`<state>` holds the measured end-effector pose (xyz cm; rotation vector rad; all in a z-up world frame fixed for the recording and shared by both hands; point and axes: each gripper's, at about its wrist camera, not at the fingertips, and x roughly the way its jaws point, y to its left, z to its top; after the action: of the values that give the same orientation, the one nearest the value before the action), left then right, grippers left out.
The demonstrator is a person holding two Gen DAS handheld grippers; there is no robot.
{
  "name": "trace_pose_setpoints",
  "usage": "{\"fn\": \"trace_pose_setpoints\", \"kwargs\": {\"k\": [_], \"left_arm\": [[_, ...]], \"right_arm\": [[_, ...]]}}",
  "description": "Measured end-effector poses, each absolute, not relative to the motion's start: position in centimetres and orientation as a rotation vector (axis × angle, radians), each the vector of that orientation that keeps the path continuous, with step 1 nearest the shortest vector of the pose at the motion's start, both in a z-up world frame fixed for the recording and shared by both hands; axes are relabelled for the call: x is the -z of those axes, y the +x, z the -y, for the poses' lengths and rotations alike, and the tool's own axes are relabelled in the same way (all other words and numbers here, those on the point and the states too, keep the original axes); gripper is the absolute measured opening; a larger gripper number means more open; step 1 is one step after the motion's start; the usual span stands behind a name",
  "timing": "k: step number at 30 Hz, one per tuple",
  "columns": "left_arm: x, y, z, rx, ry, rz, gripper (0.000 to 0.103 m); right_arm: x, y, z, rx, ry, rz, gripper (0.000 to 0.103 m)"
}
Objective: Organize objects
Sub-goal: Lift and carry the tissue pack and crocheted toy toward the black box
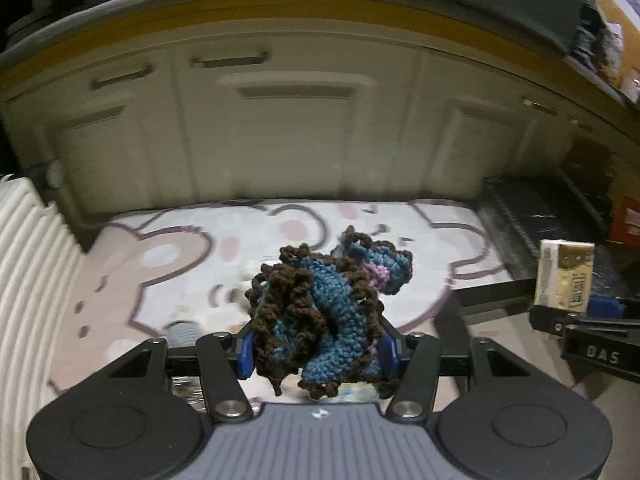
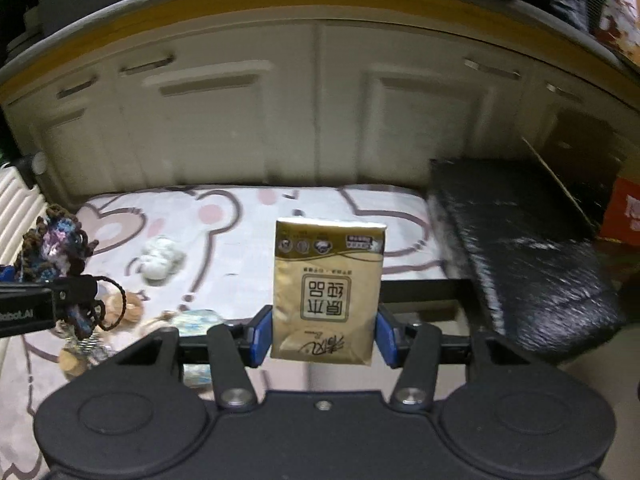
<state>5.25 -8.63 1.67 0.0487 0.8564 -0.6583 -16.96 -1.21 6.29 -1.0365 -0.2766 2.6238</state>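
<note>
Cream cabinet doors (image 2: pixel 248 128) close off the far side, with a bear-print pink and white mat (image 2: pixel 248 240) spread on the floor below and a black furry cushion (image 2: pixel 520 248) at its right edge. Over the mat, the right gripper (image 2: pixel 325 334) clamps an upright gold tissue packet (image 2: pixel 329 288), long axis vertical, nearer the cushion. To its left, the left gripper (image 1: pixel 316 354) is closed around a bunched brown and blue crocheted piece (image 1: pixel 320 312), so the packet likely gets placed first on the right
</note>
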Motion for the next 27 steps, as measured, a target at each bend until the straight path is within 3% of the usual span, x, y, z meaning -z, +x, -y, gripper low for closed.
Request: {"fn": "trace_pose_setpoints", "kwargs": {"k": [27], "left_arm": [[1.4,3.3,22.2,0.962,-0.016,-0.978,0.058]], "right_arm": [[-4.0,-16.2,-9.3,-2.467,-1.158,0.130,0.053]]}}
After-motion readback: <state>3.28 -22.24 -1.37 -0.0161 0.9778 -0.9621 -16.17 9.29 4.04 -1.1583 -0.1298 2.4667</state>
